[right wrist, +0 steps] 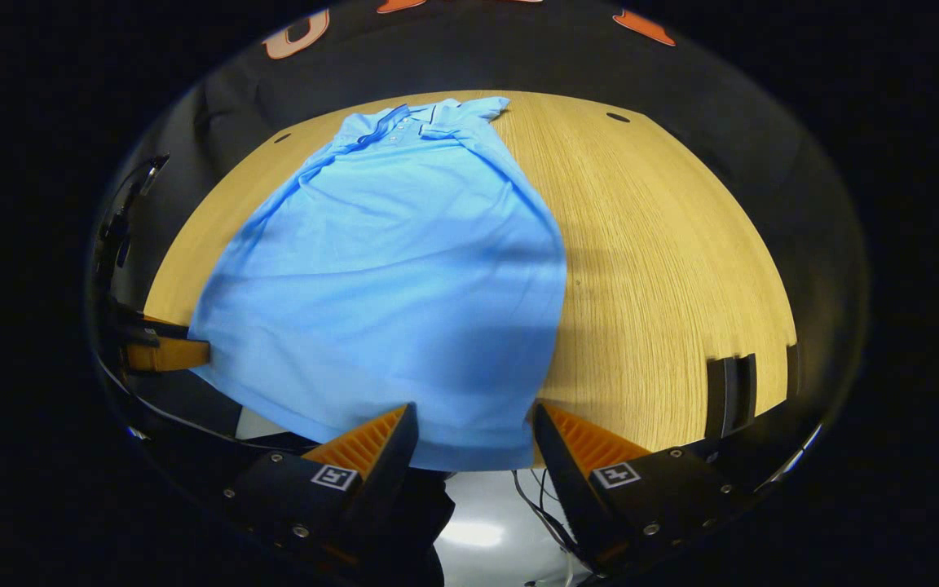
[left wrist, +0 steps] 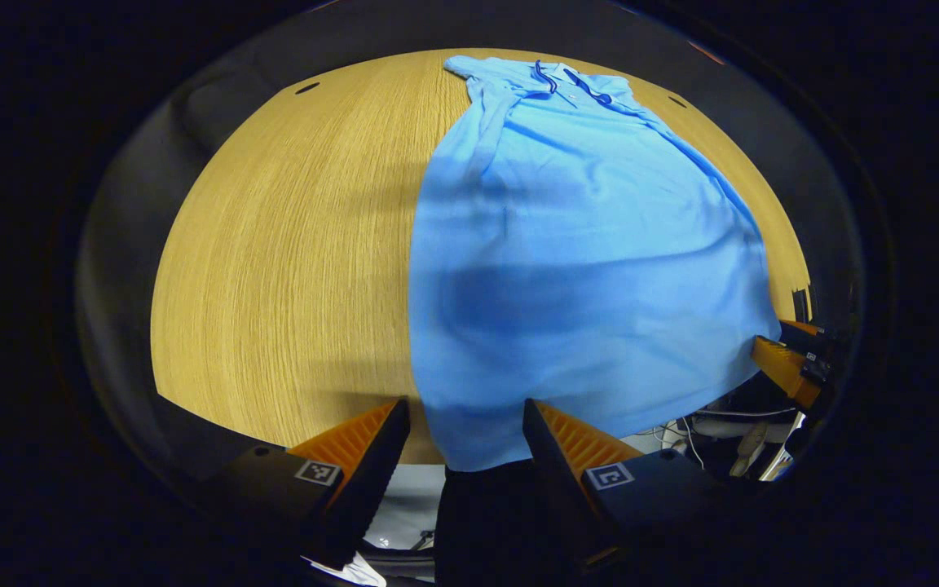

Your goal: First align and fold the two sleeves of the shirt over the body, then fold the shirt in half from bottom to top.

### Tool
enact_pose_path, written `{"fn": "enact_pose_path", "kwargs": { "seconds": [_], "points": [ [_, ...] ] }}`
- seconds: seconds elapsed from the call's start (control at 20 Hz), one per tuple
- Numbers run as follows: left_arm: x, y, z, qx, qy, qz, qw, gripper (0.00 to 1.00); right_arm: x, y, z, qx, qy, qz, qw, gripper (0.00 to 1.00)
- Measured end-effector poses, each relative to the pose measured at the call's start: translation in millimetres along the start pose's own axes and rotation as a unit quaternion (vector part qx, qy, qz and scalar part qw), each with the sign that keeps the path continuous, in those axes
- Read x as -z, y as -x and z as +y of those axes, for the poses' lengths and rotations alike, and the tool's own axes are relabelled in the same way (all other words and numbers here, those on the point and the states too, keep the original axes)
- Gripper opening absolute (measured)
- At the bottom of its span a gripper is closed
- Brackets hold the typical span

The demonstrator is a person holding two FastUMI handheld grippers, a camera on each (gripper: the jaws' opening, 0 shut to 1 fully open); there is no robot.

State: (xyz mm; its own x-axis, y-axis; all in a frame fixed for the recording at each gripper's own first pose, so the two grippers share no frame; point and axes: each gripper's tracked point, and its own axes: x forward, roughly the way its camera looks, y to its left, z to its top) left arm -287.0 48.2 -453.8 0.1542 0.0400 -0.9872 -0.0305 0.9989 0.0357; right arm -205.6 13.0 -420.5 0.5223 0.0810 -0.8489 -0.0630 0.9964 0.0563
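A: Surface (left wrist: pixel 274 269) status?
B: Round-edged wood top, grain running 6 to 12. Bare wood on the 9 o'clock half in the left gripper view, on the 3 o'clock half in the right gripper view. Small dark holes near the far rim.

A: Shirt (left wrist: pixel 584 261)?
B: Blue polo, lying flat along the surface, collar (left wrist: pixel 563 81) at 12 o'clock, hem at 6. Sleeves look already folded in over the body, outline is a narrow trapezoid. Hem overhangs the near edge of the surface. Shadow across the lower half of the fabric.

A: Left tool (left wrist: pixel 467 428)?
B: Set wide. The 6 o'clock hem corner of the shirt hangs between its fingers. Cannot tell if either finger touches the cloth; no pinch visible.

A: Right tool (right wrist: pixel 476 432)?
B: Same story, spread wide, the other hem corner sits in the gap. In the left gripper view it shows at 4 o'clock, right at the hem edge. In the right gripper view the left tool shows at 9 o'clock, just beside the shirt's edge.

A: Anything smaller?
B: Dark bracket (right wrist: pixel 730 395) on the surface edge at 4 o'clock in the right gripper view. Cables (left wrist: pixel 730 428) below the near edge.
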Motion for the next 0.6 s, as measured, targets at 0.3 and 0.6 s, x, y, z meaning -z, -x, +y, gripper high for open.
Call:
{"fn": "enact_pose_path", "kwargs": {
  "seconds": [0.3,0.6],
  "points": [
    [-4.6,-2.5,-8.8,0.011,0.035,0.005,0.999,0.31,0.1,-1.4,8.4,-0.008,-0.047,0.018,0.999,0.14],
    [-3.6,-1.2,-11.8,0.035,0.002,0.003,0.999,0.07,2.0,1.7,17.5,-0.045,-0.08,0.034,0.995,0.04]
  ]
}}
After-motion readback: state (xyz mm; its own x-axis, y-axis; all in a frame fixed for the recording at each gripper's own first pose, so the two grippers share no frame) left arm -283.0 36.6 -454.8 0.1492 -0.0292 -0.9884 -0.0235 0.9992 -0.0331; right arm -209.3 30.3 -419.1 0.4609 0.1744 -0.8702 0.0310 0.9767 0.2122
